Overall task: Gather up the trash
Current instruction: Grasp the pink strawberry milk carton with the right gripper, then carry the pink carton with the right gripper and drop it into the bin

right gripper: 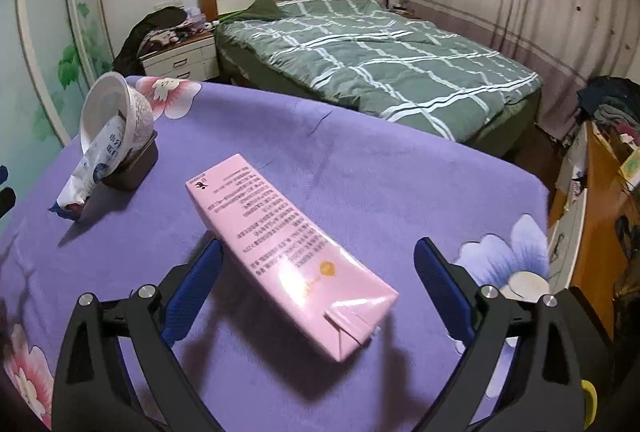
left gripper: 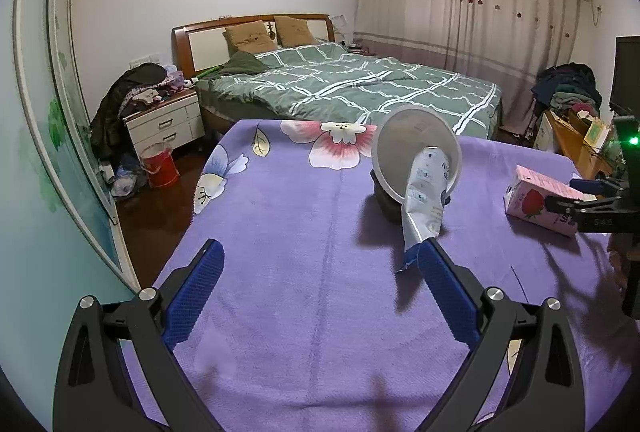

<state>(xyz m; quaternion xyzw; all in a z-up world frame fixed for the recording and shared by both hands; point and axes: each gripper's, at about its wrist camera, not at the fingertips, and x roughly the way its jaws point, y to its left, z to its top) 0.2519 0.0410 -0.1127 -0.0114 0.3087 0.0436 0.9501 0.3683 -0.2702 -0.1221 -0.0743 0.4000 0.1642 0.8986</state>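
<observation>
A pink drink carton (right gripper: 288,244) lies on the purple cloth between the wide-apart fingers of my right gripper (right gripper: 318,248); its left pad (right gripper: 200,280) is close against the carton's side and the right pad stands clear. The same carton (left gripper: 536,200) shows at the right of the left wrist view. A white paper bowl (left gripper: 404,148) leans tilted on a dark brown tub (right gripper: 132,168), and a white-and-blue wrapper (left gripper: 424,204) hangs out of it. My left gripper (left gripper: 320,252) is open, and the wrapper's lower end rests at its right fingertip (left gripper: 430,252).
The purple floral cloth (left gripper: 300,212) covers the table, whose far edge drops toward a green checked bed (left gripper: 360,84). A red bucket (left gripper: 160,164) and a cluttered nightstand (left gripper: 164,120) stand on the floor at the left. A wooden desk (right gripper: 596,216) runs along the right.
</observation>
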